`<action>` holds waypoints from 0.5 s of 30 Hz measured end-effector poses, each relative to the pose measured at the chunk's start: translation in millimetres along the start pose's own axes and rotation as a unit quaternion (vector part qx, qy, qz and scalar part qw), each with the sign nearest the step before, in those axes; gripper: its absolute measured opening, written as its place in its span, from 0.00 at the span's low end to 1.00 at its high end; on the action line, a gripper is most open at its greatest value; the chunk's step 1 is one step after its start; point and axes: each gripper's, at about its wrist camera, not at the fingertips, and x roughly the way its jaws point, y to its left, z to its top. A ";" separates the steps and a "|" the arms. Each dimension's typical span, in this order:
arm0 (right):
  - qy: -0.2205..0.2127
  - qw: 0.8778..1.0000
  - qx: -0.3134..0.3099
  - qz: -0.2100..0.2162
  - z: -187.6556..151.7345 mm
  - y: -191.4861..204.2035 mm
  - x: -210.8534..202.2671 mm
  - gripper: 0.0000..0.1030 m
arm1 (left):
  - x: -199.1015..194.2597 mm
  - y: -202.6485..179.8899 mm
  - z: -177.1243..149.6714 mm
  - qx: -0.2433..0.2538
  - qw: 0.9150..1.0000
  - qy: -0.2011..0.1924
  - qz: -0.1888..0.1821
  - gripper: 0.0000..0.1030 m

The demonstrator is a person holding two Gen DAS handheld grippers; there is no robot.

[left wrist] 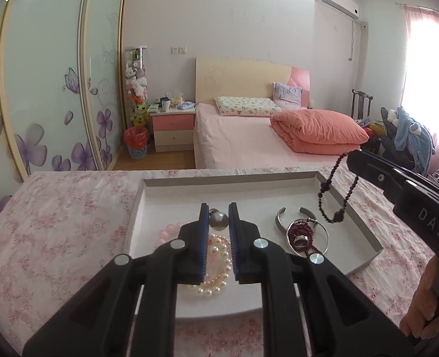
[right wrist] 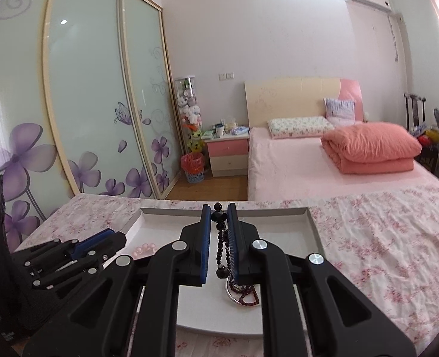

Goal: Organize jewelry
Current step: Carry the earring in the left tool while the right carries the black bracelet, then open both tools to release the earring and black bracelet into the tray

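Note:
A shallow white tray (left wrist: 160, 196) lies on a floral cloth. My left gripper (left wrist: 218, 211) is over the tray, shut on a grey pearl piece (left wrist: 219, 220) with a metal cap. Under it lie a white pearl bracelet (left wrist: 216, 255) and a pink bead bracelet (left wrist: 168, 232). A silver cuff (left wrist: 282, 218), a silver bangle (left wrist: 323, 238) and dark red beads (left wrist: 301, 232) lie at the tray's right. My right gripper (right wrist: 218, 209) is shut on a dark bead strand (right wrist: 218, 215), which hangs over the tray (right wrist: 279, 217). The strand (left wrist: 334, 196) dangles from it in the left wrist view too.
The floral cloth (right wrist: 383, 253) covers a wide surface around the tray. A person's hand (left wrist: 422, 312) holds the right gripper's handle. Beyond are a pink bed (left wrist: 243, 139) with a folded orange quilt (left wrist: 317, 131), a nightstand (left wrist: 173, 128), a red bin (left wrist: 136, 142) and sliding wardrobe doors (left wrist: 55, 89).

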 end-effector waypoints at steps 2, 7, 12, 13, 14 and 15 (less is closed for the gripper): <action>0.023 1.000 0.015 0.005 -0.4 -5.9 11.0 0.13 | 11.1 2.3 0.3 -0.008 1.000 0.013 -0.003 0.15; 0.023 0.999 0.033 -0.003 -5.3 -17.5 7.8 0.45 | 16.3 23.2 -1.0 -0.047 0.999 0.015 -0.003 0.33; 0.018 0.999 0.040 -0.005 -5.2 -18.9 -0.3 0.45 | 8.6 42.0 0.4 -0.080 0.997 0.015 0.004 0.36; 0.017 0.999 0.039 -0.005 -4.4 -18.5 -2.5 0.45 | 4.8 45.0 0.4 -0.084 0.996 0.013 0.007 0.37; 0.015 0.999 0.038 -0.004 -4.7 -16.6 -6.4 0.45 | 1.0 47.4 0.3 -0.086 0.996 0.011 0.008 0.37; 0.015 0.999 0.037 -0.003 -4.7 -15.9 -8.2 0.45 | -3.5 48.4 0.3 -0.088 0.996 0.009 0.009 0.38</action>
